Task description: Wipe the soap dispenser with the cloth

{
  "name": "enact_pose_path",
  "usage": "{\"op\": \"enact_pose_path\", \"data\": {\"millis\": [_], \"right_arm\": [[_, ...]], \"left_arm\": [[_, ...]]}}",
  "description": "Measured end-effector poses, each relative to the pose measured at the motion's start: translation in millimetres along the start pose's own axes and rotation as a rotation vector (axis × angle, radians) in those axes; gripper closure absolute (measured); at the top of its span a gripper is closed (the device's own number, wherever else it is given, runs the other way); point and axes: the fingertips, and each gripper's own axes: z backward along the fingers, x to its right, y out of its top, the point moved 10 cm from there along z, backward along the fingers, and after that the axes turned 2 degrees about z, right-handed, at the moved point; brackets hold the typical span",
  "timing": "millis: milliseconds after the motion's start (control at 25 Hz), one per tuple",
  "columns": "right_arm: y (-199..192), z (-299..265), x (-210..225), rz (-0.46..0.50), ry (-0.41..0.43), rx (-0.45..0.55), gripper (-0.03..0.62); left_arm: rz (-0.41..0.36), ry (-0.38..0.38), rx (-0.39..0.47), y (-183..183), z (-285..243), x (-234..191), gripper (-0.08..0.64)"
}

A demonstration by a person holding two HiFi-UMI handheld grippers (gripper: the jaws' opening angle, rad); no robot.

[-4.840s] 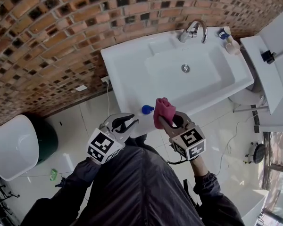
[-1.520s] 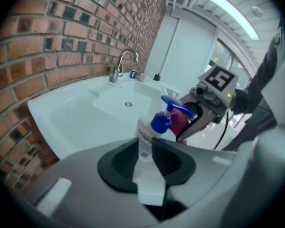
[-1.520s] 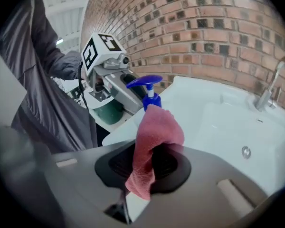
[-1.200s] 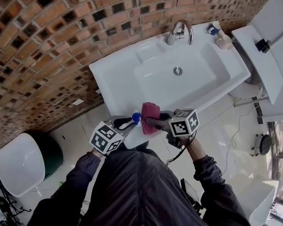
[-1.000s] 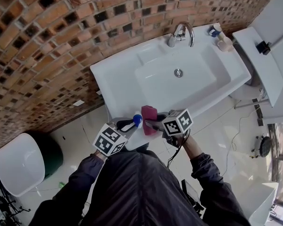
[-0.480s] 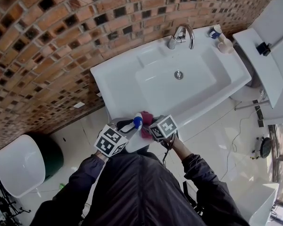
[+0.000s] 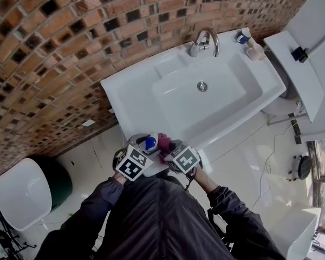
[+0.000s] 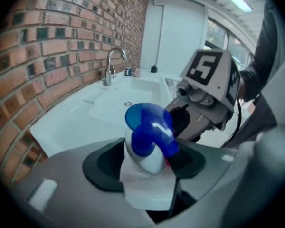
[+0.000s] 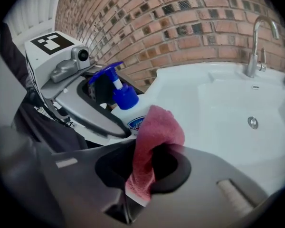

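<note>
The soap dispenser (image 7: 150, 143), a white bottle with a blue pump (image 8: 149, 127), sits between the jaws of my left gripper (image 7: 143, 144) just in front of the sink's near edge. Those jaws are opening. In the left gripper view (image 8: 147, 164) a dark gap shows left of the bottle, which leans toward the right pad. My right gripper (image 7: 166, 146) is shut on a pink cloth (image 9: 154, 141). The cloth's (image 7: 164, 141) folded top touches the bottle's labelled side (image 9: 133, 120). Both grippers stand side by side, close to the person's chest.
The white sink (image 7: 135, 91) runs along the brick wall, with a chrome faucet (image 7: 205, 39) at the back. Two small bottles (image 7: 248, 42) stand at its far right corner. A white bin (image 7: 16, 191) sits on the tiled floor to the left.
The right gripper has brought the cloth left and down against the dispenser. The left gripper, empty in the oldest frame, has the bottle between its jaws, now spread wider.
</note>
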Motion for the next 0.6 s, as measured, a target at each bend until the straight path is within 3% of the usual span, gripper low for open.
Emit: {"op": "enact_pose_path", "data": {"millis": [40, 200, 360, 480, 600], "right_arm": [[-1.8, 0.9, -1.6, 0.006, 0.008, -0.003, 0.525], [-6.5, 18.1, 6.3, 0.004, 0.015, -0.001, 0.523], [3.9, 48.9, 27.4, 0.007, 0.050, 0.102, 0.524], [19.7, 58.9, 36.9, 0.120, 0.073, 0.124, 0.525], [31.9, 48.5, 36.1, 0.291, 0.046, 0.028, 0.524]], "left_arm": [[-0.037, -0.005, -0.014, -1.6, -3.3, -0.6, 0.302], [-0.194, -0.087, -0.024, -2.7, -8.0, -6.8, 0.314], [-0.306, -0.172, -0.032, 0.3, -10.6, -13.3, 0.318], [-0.346, -0.207, -0.030, 1.3, -11.4, -17.0, 0.319], [-0.365, -0.225, -0.029, 1.6, -12.3, -18.1, 0.319]]}}
